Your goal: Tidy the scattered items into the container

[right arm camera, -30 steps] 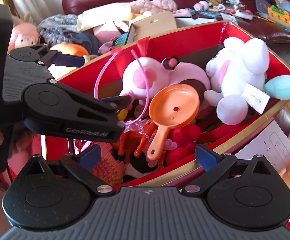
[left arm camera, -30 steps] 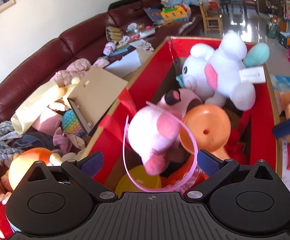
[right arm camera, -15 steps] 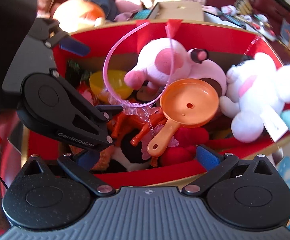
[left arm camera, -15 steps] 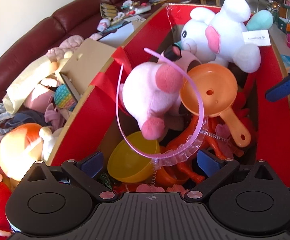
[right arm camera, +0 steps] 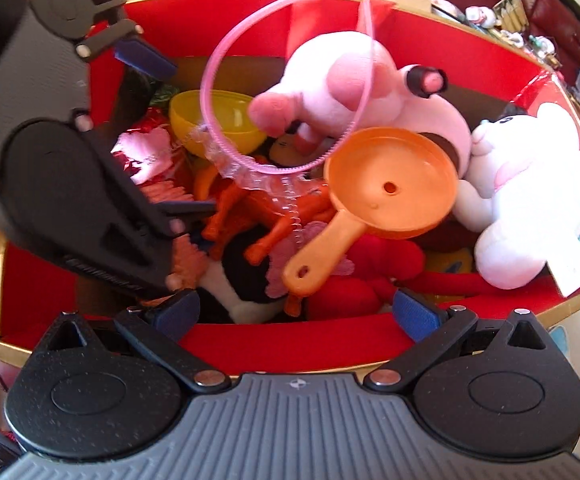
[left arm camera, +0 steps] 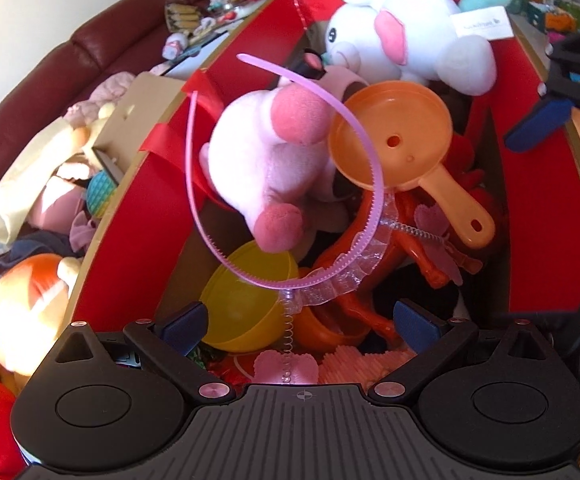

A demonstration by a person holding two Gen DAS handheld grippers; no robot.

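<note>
Two hand-held grippers hang over a red box (left arm camera: 146,240) packed with toys. The left gripper (left arm camera: 299,322) has its jaws spread wide and holds nothing; below its fingers lie a yellow bowl (left arm camera: 242,304) and a pink headband (left arm camera: 290,168), whose arc loops around a pink plush (left arm camera: 270,152) and whose frilled end touches an orange toy figure (left arm camera: 409,240). An orange toy pan (left arm camera: 393,140) leans against the pink plush, its handle pointing toward the box's right wall. A white plush (left arm camera: 409,36) rests at the far end, partly above the rim.

The right gripper (right arm camera: 297,312), also spread open and empty, sits just above the near wall of the box, facing the left gripper across it. Outside the box, more toys are strewn over a dark red sofa (left arm camera: 50,92).
</note>
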